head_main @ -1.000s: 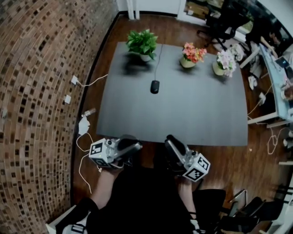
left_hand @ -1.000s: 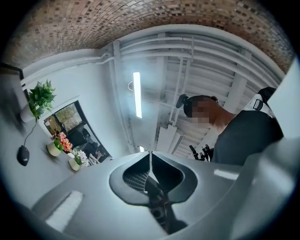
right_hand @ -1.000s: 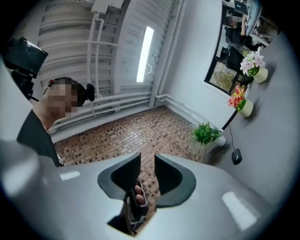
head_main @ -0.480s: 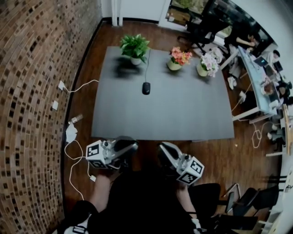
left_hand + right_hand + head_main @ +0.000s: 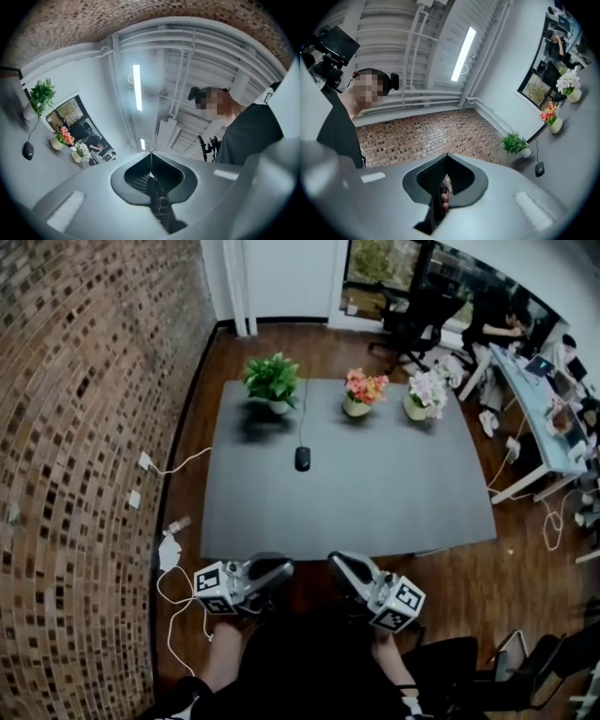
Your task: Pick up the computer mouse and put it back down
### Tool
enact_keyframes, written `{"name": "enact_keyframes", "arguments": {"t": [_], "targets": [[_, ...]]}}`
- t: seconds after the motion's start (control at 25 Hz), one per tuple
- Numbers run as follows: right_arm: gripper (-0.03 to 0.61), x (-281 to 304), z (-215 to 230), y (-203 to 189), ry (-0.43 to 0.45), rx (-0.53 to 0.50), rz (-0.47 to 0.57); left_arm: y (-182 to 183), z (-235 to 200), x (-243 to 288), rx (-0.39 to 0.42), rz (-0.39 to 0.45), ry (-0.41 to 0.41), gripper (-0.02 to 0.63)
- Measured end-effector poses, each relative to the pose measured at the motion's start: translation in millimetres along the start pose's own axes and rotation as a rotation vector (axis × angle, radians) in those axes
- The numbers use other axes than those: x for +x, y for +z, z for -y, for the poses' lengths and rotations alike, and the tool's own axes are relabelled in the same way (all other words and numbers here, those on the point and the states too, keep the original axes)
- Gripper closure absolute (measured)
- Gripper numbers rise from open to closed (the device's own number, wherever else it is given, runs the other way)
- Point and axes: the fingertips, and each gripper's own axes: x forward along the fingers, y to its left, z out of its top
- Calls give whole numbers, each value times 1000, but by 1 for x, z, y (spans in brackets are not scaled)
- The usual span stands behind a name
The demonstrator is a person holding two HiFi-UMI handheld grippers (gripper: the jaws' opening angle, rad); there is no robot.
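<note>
A black computer mouse (image 5: 302, 458) lies on the grey table (image 5: 394, 493), left of centre, its cable running to the far edge; it also shows small in the left gripper view, mouse (image 5: 28, 150), and in the right gripper view, mouse (image 5: 539, 169). Both grippers hang below the table's near edge, close to the person's body and far from the mouse. My left gripper (image 5: 279, 568) is shut with nothing in it, its jaws meeting at the tip (image 5: 151, 153). My right gripper (image 5: 338, 564) also looks shut and empty (image 5: 447, 155). Both point upward toward the ceiling.
Three pots stand along the table's far edge: a green plant (image 5: 273, 381), orange-pink flowers (image 5: 364, 390) and pale flowers (image 5: 425, 392). A brick wall (image 5: 84, 446) runs along the left. White cables and a charger (image 5: 169, 549) lie on the floor. Chairs (image 5: 422, 310) and desks stand beyond.
Both grippers have lifted a little near the person's body. The head view has tilted up and shows more of the room beyond the table. The mouse has not moved.
</note>
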Motion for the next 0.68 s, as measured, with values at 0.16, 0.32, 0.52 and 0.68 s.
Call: {"name": "enact_keyframes", "arguments": {"t": [0.16,0.32,0.52,0.68], "targets": [[578,-11,2,14,26,8,34,-11,2,34,-13,-44,20,612],[578,-32,5,19,37,2,57,-34,2,45,-25,-76,-14,612],[578,-45,-1,27,38,-12,74,-51,13,52,-47,-111,-24,612],[578,-40,-13,54,72,-76,75,-23,36,97,12,-116,-73,612]]}}
